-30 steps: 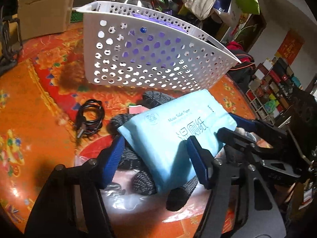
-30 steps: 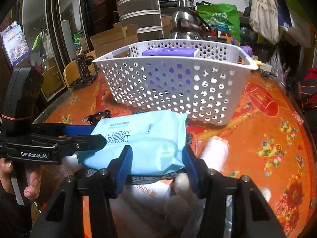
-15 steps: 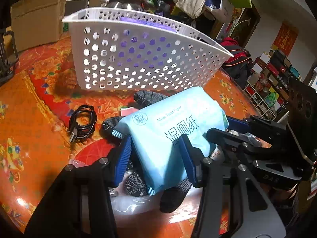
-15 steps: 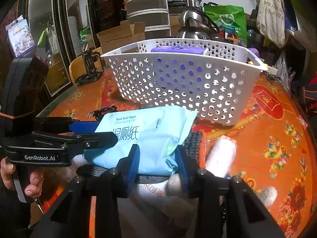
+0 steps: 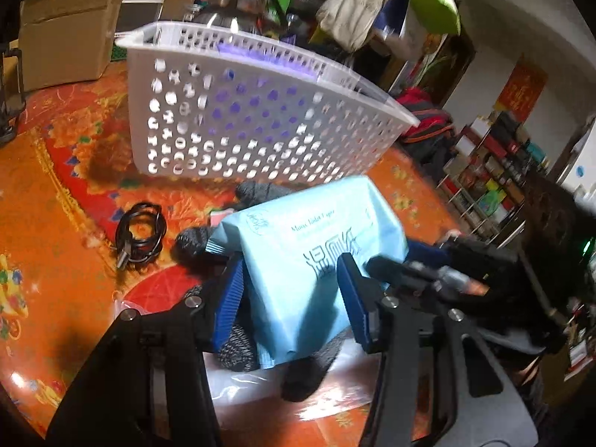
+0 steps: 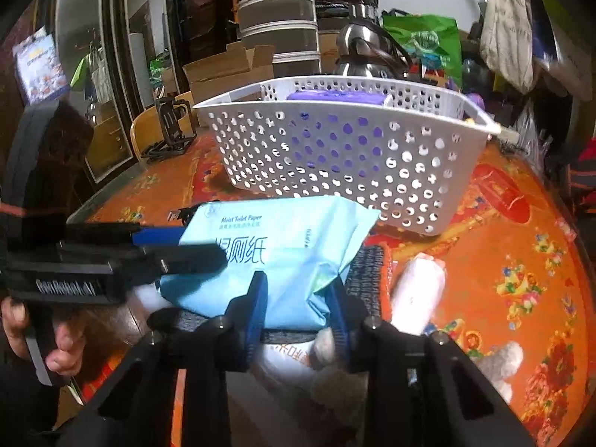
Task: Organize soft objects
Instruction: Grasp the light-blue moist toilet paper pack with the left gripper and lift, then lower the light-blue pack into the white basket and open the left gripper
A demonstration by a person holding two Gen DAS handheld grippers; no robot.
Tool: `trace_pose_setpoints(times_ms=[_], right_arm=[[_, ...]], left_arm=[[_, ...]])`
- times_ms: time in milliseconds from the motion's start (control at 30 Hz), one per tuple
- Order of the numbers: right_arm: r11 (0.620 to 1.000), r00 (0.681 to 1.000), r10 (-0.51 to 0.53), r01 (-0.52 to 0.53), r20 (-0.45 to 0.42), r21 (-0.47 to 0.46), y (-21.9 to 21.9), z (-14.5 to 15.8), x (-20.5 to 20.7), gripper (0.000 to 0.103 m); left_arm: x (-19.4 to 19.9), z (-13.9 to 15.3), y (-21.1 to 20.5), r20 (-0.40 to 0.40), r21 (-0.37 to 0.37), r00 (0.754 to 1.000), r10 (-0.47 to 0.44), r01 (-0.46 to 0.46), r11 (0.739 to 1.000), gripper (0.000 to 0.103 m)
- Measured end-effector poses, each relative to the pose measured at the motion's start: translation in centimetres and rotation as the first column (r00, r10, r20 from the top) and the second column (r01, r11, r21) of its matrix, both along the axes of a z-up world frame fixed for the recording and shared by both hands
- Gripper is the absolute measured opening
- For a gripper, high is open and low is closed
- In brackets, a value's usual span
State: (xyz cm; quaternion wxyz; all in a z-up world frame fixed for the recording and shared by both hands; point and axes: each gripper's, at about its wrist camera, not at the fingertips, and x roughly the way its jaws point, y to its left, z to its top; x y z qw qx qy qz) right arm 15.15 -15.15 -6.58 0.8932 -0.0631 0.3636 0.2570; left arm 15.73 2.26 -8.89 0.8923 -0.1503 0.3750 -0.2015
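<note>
Wipes pack (image 5: 320,268), pale blue, clamped at both ends: left gripper (image 5: 294,294) squeezing one end, right gripper (image 6: 298,305) pinching the other, blue pads (image 6: 257,309) pressed into crumpled wrapper. Both sets of jaws just closing in, left settled earlier, right narrowing to the last, pack between them all the while. Raised off the pile, just in front of the basket (image 5: 260,141), not yet over its rim. White, perforated, standing on the orange tablecloth (image 5: 48,201), with a purple pack (image 6: 335,97) already inside. Beneath the wipes, dark gloves (image 5: 238,346) and clear plastic (image 5: 242,383); beside them a coiled black cable (image 5: 139,234), apart from the rest. In the right view, a white roll (image 6: 417,294) and a grey knit cuff (image 6: 367,279) just right of the pack, more pale soft things (image 6: 499,357) nearer the table edge. Hand (image 6: 41,339) visible on the left gripper's handle. Kettle (image 6: 361,52) and cardboard box (image 6: 223,70) behind the basket.
</note>
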Motion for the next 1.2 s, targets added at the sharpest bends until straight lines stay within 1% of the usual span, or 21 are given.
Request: trace_pose_setpoints(times_ms=[67,167,333,367,400,533,667,733,867,1033,1133,1200], right_arm=[[1.0,1.0,0.005,-0.005,0.008,0.011,0.1,0.2,-0.5,0.026],[1.0,1.0,0.01,-0.011,0.025,0.029,0.1,0.9,-1.0,0.025],[0.999,0.997,0.005,-0.008,0.077,0.038,0.2,2.7,-1.9,0.023],[0.999,0.997,0.007,-0.011,0.082,0.039,0.2,3.0,-2.1,0.023],[0.999,0.996,0.009,-0.013,0.093,0.042,0.2,3.5,-2.4,0.022],[0.999,0.991,-0.003,-0.004,0.133,0.049,0.0,5.3,-2.9,0.021],[0.998,0.988,-0.012,0.003,0.157,0.057,-0.2,6.7,-2.9,0.021],[0.999,0.986,-0.014,0.005,0.169,0.054,-0.2,7.4,-2.7,0.021],[0.998,0.982,-0.02,0.008,0.189,0.066,-0.5,9.6,-1.5,0.021],[0.996,0.974,-0.039,0.019,0.224,0.087,-0.9,13.4,1.4,0.021],[0.994,0.973,-0.048,0.023,0.227,0.111,-1.5,15.3,3.6,0.021],[0.993,0.973,-0.05,0.025,0.225,0.116,-1.7,16.0,4.9,0.021]], left_arm=[[-0.5,0.9,0.2,0.028,0.009,1.0,0.006,-0.007,1.0,0.047],[-1.1,2.0,0.1,0.061,0.036,0.998,0.007,-0.009,0.999,0.047],[-2.2,4.3,-0.2,0.139,0.086,0.989,0.041,-0.054,0.995,0.047],[-2.4,4.8,-0.4,0.158,0.1,0.986,0.047,-0.063,0.993,0.045],[-2.6,5.2,-0.6,0.17,0.115,0.984,0.052,-0.073,0.991,0.041],[-3.2,7.3,-1.0,0.218,0.143,0.974,0.054,-0.087,0.986,0.039],[-3.0,9.0,-1.4,0.242,0.158,0.969,0.052,-0.092,0.983,0.039],[-2.5,10.2,-1.6,0.252,0.162,0.967,0.048,-0.091,0.983,0.039],[-0.9,13.6,-2.0,0.279,0.171,0.96,0.036,-0.087,0.981,0.039],[2.5,18.1,-2.5,0.311,0.197,0.95,0.017,-0.081,0.977,0.039],[4.7,20.1,-2.9,0.317,0.21,0.948,0.014,-0.085,0.974,0.039],[6.4,21.2,-3.4,0.322,0.228,0.946,0.016,-0.094,0.969,0.039]])
